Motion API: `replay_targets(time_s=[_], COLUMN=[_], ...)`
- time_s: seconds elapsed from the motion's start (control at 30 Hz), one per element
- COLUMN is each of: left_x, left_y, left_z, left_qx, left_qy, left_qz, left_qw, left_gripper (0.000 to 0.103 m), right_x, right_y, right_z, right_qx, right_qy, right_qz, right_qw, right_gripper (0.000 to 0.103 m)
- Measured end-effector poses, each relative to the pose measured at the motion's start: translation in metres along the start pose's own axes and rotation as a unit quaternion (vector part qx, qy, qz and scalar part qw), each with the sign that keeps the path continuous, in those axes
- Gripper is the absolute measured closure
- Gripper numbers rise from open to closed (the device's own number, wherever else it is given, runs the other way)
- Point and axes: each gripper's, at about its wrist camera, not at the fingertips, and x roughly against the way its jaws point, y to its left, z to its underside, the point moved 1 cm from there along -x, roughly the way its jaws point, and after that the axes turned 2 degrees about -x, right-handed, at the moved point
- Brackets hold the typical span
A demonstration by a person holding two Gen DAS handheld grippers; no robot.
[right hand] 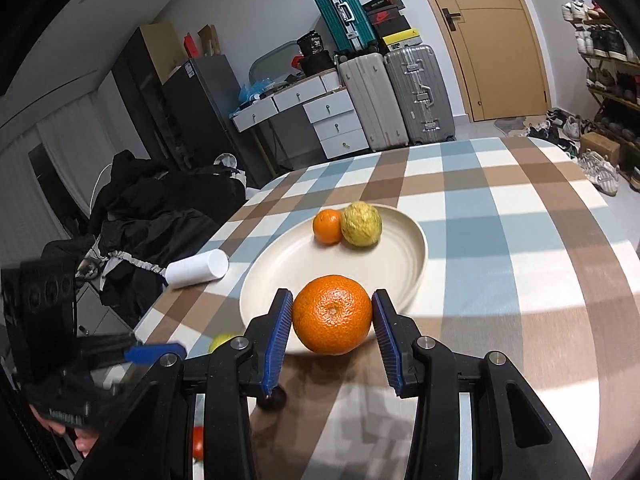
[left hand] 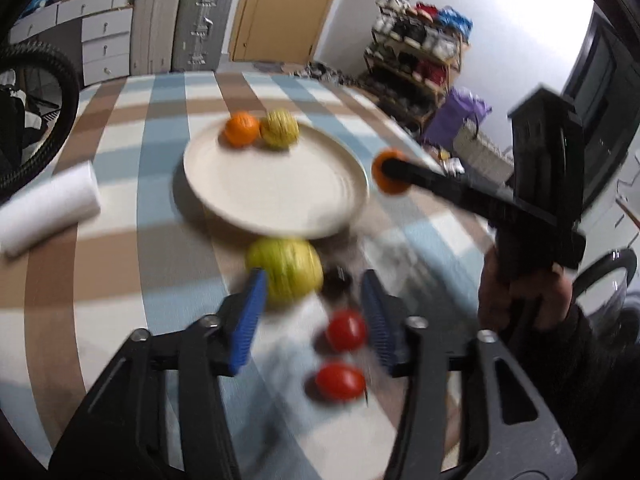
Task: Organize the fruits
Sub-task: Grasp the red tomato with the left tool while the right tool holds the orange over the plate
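Right gripper [right hand: 332, 320] clamps the mandarin [right hand: 332, 314] at the plate's [right hand: 400, 276] near rim, open dish straight ahead. Left gripper [left hand: 316, 300] hangs wide open, nothing held, the yellow-green citrus [left hand: 286, 270] just off its left fingertip [left hand: 256, 284], two tomatoes [left hand: 346, 330] between the fingers.

Plate's [right hand: 404, 280] front half is wide open, only an orange [right hand: 327, 226] and yellow-green fruit [right hand: 361, 224] crowding its far edge.

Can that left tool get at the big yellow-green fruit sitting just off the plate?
Probably yes. The left tool is open, and the yellow-green fruit lies right by its left finger, nothing between them. The picture is blurred, though.
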Motion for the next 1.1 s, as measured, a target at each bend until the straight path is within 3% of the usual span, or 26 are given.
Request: replay_targets(time_s=[0.07, 0.3, 0.4, 0.5, 0.63, 0.87, 1.1], left_x=[-0.001, -0.019, -0.022, -0.024, -0.024, -0.006, -0.007], left_y=[-0.006, -0.028, -0.031, -0.028, -0.027, -0.022, 0.001], left_z=[0.016, 0.055, 0.063, 0.064, 0.062, 0.034, -0.03], left_qx=[-0.001, -0.032, -0.037, -0.027, -0.032, -0.033, -0.006], left_qy=[0.012, 0.058, 0.055, 0.051, 0.047, 0.017, -0.012], left_qz=[0.005, 0.008, -0.011, -0.005, -0.011, -0.005, 0.012], left_qw=[0.9999, 0.9978, 0.9977, 0.9983, 0.9983, 0.9993, 0.9998], left_gripper=[0.041, 0.043, 0.056, 0.073, 0.073, 0.073, 0.073], right_x=[0.007, 0.036, 0.043, 0.046, 0.046, 0.034, 0.008], right_y=[0.001, 0.01, 0.015, 0.018, 0.021, 0.012, -0.003], right_z=[0.006, 0.024, 0.028, 0.032, 0.034, 0.024, -0.014], right_qx=[0.003, 0.01, 0.014, 0.015, 0.022, 0.016, 0.005], right_qy=[-0.001, -0.01, -0.013, -0.013, -0.01, -0.006, 0.001], right_qz=[0.007, 0.02, 0.023, 0.021, 0.019, 0.008, -0.015], right_qw=[1.0, 1.0, 1.0, 1.0, 1.0, 1.0, 1.0], right_gripper=[0.061, 0.061, 0.061, 0.061, 0.061, 0.061, 0.061])
